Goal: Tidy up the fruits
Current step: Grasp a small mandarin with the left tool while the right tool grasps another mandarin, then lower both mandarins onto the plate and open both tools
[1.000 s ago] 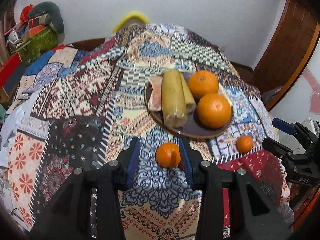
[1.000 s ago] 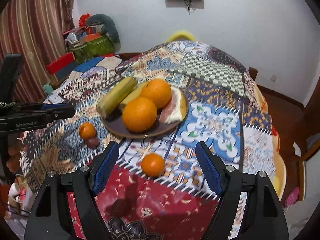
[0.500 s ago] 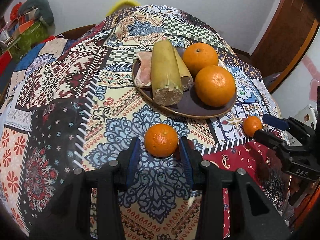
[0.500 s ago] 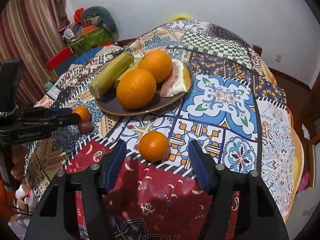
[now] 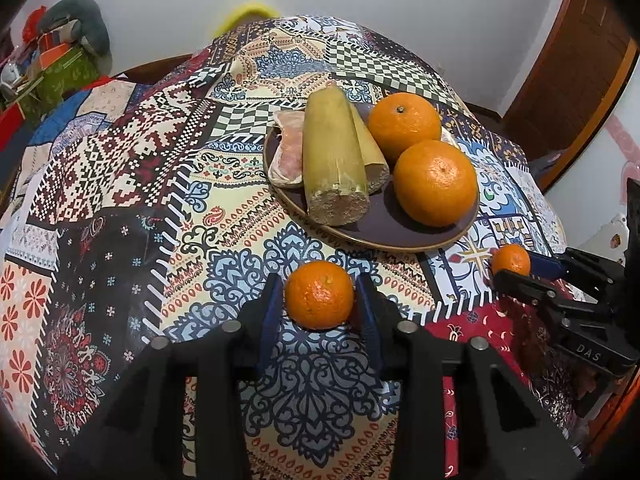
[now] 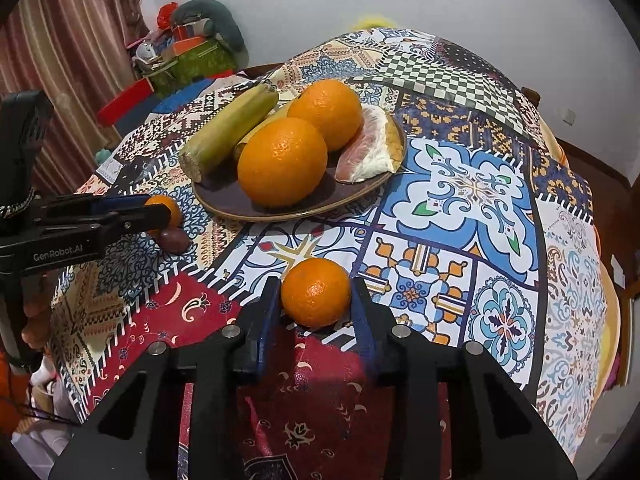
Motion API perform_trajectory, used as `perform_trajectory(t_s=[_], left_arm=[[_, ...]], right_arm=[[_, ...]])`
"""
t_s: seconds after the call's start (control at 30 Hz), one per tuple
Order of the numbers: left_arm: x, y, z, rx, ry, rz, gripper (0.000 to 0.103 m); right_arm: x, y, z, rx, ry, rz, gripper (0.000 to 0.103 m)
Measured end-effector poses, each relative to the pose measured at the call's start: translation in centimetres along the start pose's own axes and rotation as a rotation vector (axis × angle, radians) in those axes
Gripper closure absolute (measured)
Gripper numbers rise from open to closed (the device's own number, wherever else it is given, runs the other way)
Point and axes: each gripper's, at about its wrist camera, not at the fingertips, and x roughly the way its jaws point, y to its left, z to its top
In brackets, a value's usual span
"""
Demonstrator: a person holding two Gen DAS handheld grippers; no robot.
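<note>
I am holding the left gripper [image 5: 319, 300] low over the patchwork tablecloth [image 5: 120, 184], its blue pads pressing both sides of a small tangerine [image 5: 319, 294], so it is closing narrow on that fruit. A small dark round fruit [image 6: 174, 241] is lying just beside it on the cloth. Farther back, the brown plate [image 5: 400, 240] is carrying a pomelo wedge [image 5: 287, 152], two cut sugarcane pieces [image 5: 332, 160] and two large oranges [image 5: 436, 182]. To the right and near me, I am holding the right gripper [image 6: 316, 300] with its pads touching a second small tangerine [image 6: 316, 291] on both sides, gripping it where the red patch is meeting the white one.
</note>
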Motion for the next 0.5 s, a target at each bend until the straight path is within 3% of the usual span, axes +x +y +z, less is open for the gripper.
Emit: perform_trajectory(t_s=[0.23,0.5], left_arm=[[-0.5,-0.1,0.0,0.001,-0.001,0.005,0.067],[-2.6,-1.0,0.9,0.027,-0.062,0.008,0.067]], right_arm=[[-0.4,0.1,0.2,0.001,-0.017,-0.001,0.071],[-1.5,0.0,1.2,0.009,-0.062,-0.001,0.071]])
